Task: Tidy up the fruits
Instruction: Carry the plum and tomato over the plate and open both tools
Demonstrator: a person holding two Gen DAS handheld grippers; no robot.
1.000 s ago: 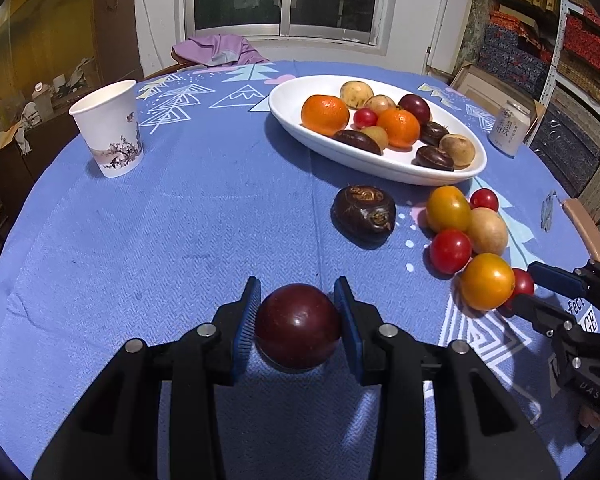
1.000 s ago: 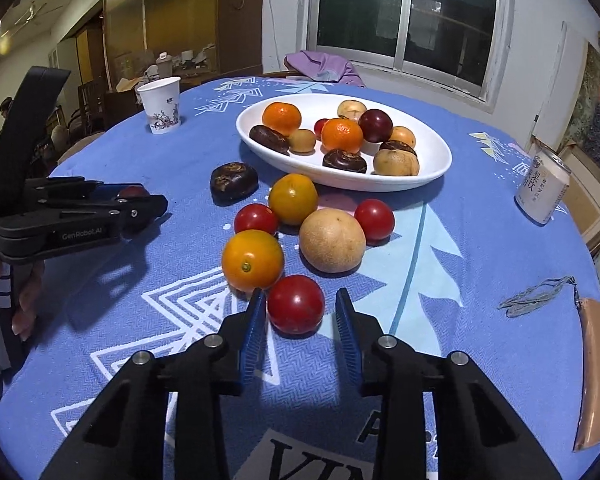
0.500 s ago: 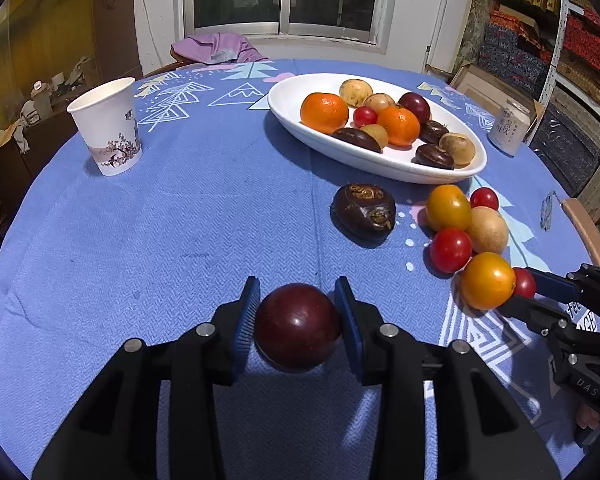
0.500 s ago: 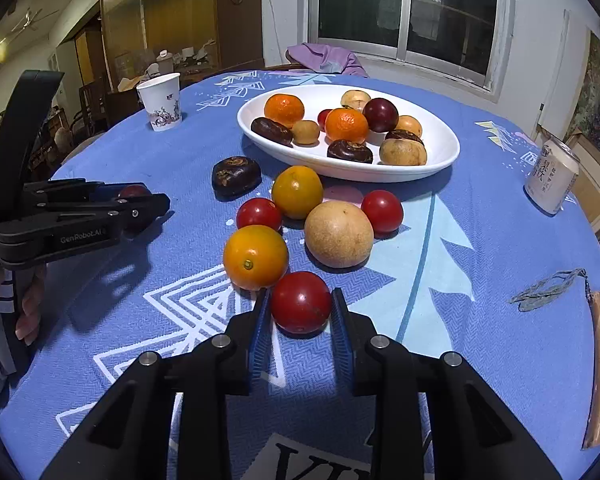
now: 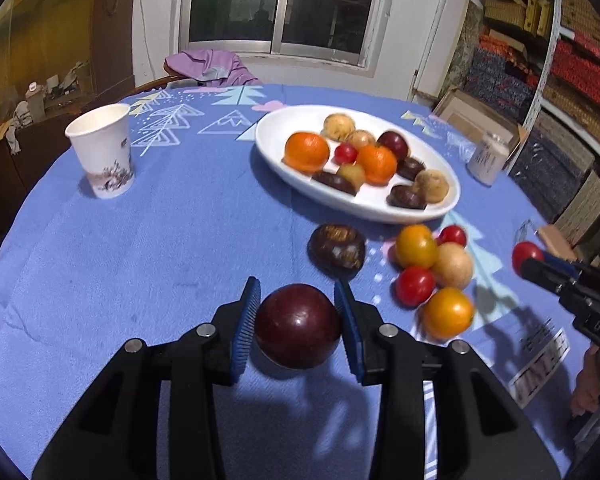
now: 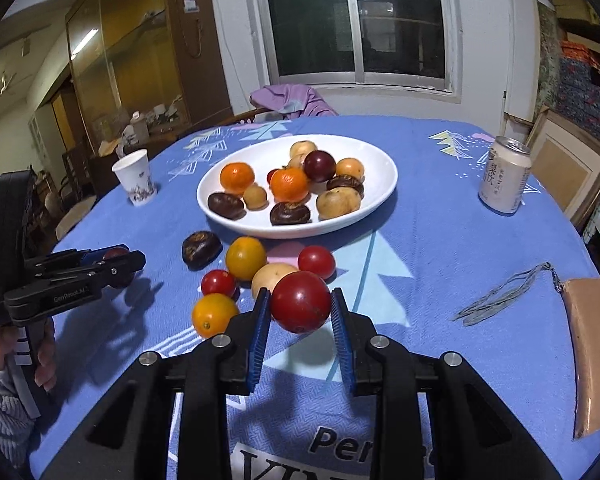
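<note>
My left gripper [image 5: 298,322] is shut on a dark red plum [image 5: 298,326] just above the blue tablecloth. In the right wrist view my right gripper [image 6: 300,308] is shut on a red tomato [image 6: 301,301], lifted clear of the cloth. That tomato [image 5: 526,253] also shows at the right edge of the left wrist view. A white oval plate [image 6: 384,168] at mid-table holds oranges, a plum, brown fruits and dark chestnut-like pieces. Loose fruit lies in front of it: a dark piece [image 6: 201,243], two orange-yellow fruits [image 6: 245,257], red tomatoes [image 6: 316,261] and a tan fruit [image 6: 270,276].
A paper cup [image 5: 102,150] stands at the left of the table, a drink can [image 6: 504,176] at the right. A tan pouch with a cord [image 6: 590,348] lies near the right edge. A person's hand [image 6: 40,356] holds the left gripper's handle. A purple cloth [image 6: 290,98] hangs beyond the table.
My right gripper closed on the red tomato and raised it off the cloth. The left gripper kept its hold on the plum and barely shifted.
</note>
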